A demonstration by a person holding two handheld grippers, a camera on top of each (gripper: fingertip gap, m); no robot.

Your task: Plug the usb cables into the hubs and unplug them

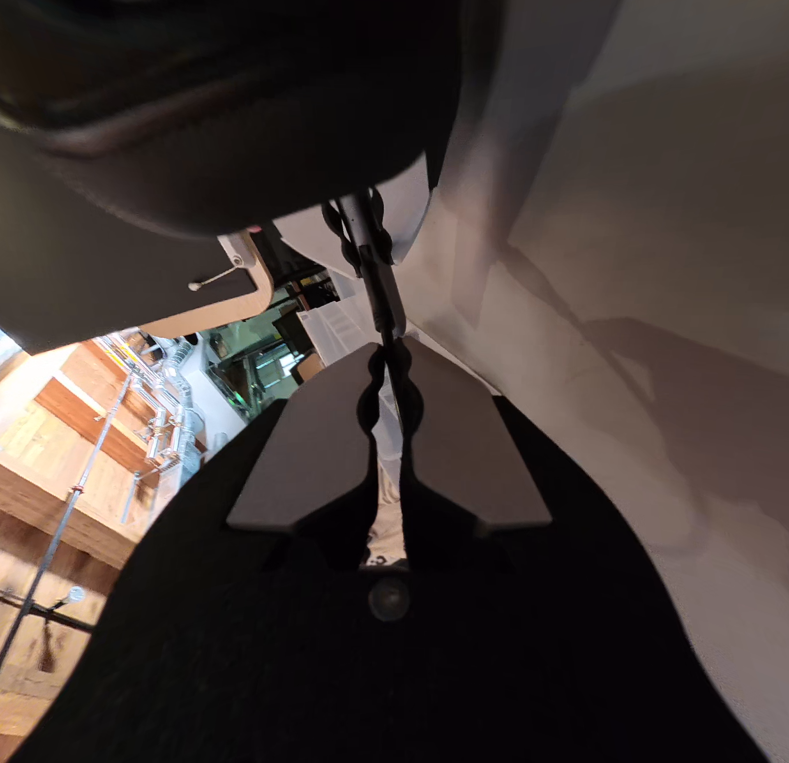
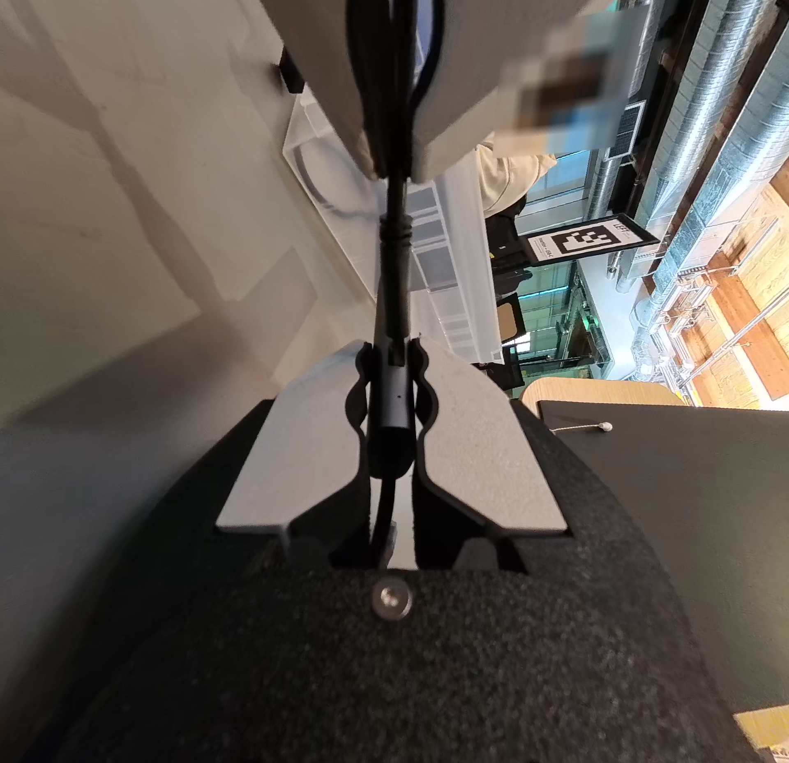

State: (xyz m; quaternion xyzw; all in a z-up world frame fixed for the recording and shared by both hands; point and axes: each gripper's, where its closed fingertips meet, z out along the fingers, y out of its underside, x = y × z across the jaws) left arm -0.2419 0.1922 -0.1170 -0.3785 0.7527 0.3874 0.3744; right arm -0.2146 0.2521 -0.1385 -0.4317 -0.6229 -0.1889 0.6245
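Observation:
My right gripper [image 2: 392, 345] is shut on a slim grey usb hub [image 2: 393, 405], whose own black lead trails back between the fingers. A black usb plug [image 2: 395, 298] meets the hub's front end, in line with it. The plug's black cable [image 2: 397, 196] runs up into my left gripper, seen at the top of the right wrist view. In the left wrist view my left gripper [image 1: 390, 349] is shut on that thin black cable [image 1: 395, 383], just behind the plug [image 1: 386, 289]. The hub [image 1: 356, 221] sits beyond it in the right gripper's fingers.
Both grippers are held above a white table [image 2: 106, 230], also seen in the left wrist view [image 1: 619, 272]. A clear plastic bin [image 2: 452, 272] stands behind them. A person in a beige top [image 2: 508, 174] and a framed black-and-white marker card [image 2: 585, 240] are farther back.

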